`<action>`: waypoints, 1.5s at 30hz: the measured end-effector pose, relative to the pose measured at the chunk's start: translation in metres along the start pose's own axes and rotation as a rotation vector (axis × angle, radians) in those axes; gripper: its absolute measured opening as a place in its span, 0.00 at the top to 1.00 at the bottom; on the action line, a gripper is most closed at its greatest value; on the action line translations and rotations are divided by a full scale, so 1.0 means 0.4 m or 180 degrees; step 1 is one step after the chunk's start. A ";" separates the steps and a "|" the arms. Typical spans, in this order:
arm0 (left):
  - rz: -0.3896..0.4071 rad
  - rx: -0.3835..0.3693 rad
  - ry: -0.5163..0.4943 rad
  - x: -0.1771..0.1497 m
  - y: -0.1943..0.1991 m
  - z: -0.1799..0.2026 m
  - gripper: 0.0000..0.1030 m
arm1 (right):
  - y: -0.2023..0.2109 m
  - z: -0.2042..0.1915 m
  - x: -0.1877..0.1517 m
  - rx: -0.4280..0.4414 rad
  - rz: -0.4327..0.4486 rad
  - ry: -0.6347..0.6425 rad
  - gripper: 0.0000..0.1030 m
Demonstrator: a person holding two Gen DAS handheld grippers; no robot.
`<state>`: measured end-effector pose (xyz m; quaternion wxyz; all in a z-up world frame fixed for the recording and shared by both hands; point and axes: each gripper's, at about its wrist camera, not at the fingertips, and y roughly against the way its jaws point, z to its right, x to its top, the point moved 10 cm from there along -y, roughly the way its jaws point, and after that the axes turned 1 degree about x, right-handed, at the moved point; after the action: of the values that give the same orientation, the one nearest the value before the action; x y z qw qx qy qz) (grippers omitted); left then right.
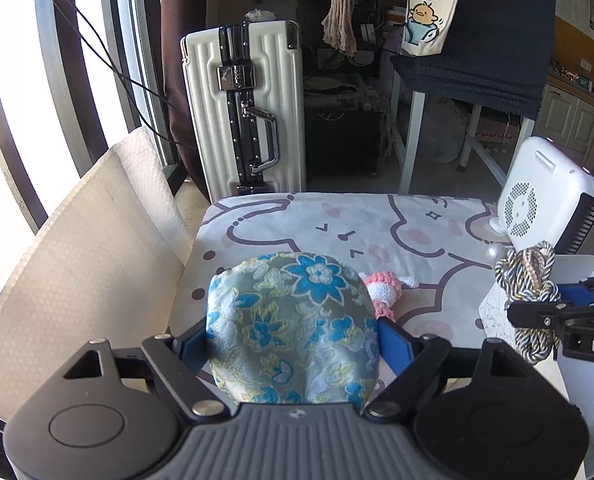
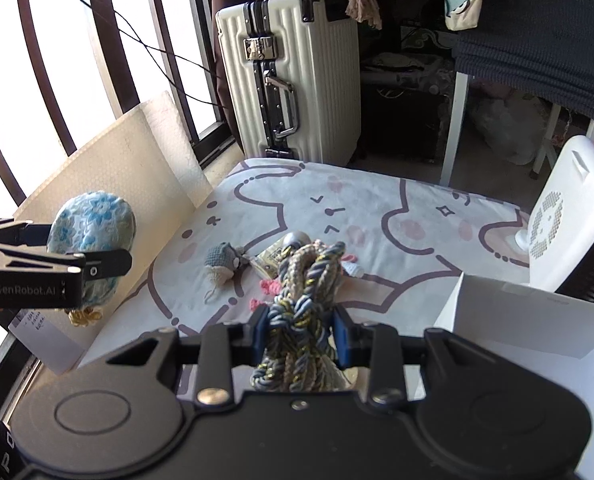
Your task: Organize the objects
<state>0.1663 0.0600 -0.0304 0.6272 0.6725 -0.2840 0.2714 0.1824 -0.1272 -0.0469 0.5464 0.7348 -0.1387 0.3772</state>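
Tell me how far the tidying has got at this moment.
Nothing looks stowed yet. In hand: the left gripper is clamped on the floral pouch, and the right gripper grips the twisted cord bundle; both are lifted off the table. Left on the cartoon-print cloth: a grey crochet toy, pink crochet pieces and a small packet. A white box sits nearby.

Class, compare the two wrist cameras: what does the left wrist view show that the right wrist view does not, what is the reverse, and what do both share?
Only the left wrist view shows a pearl bead by the white fan heater.

Only the right wrist view shows the small grey crocheted toy, a yellow tassel under the pouch and a handwritten label.

Both show the left gripper shut on the blue floral pouch, the right gripper shut on the twisted cord bundle, the white suitcase, the cartoon tablecloth and the white box.
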 end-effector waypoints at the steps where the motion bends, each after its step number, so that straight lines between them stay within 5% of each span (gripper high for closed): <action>1: -0.0007 0.0003 0.0000 -0.001 0.000 0.002 0.18 | 0.004 0.004 0.001 -0.0008 0.0010 -0.0004 0.67; 14: 0.0007 -0.0138 -0.0092 0.029 0.000 0.086 0.18 | 0.058 0.064 0.016 -0.0087 0.0140 -0.0122 0.67; 45: 0.0008 -0.1043 -0.1067 0.058 -0.009 0.586 0.18 | 0.223 0.432 -0.121 -0.0746 0.0069 -0.0657 0.67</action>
<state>0.1869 -0.1747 -0.0317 0.6718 0.5970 -0.4254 0.1068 0.1642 -0.3265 -0.0392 0.6072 0.6993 -0.2450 0.2867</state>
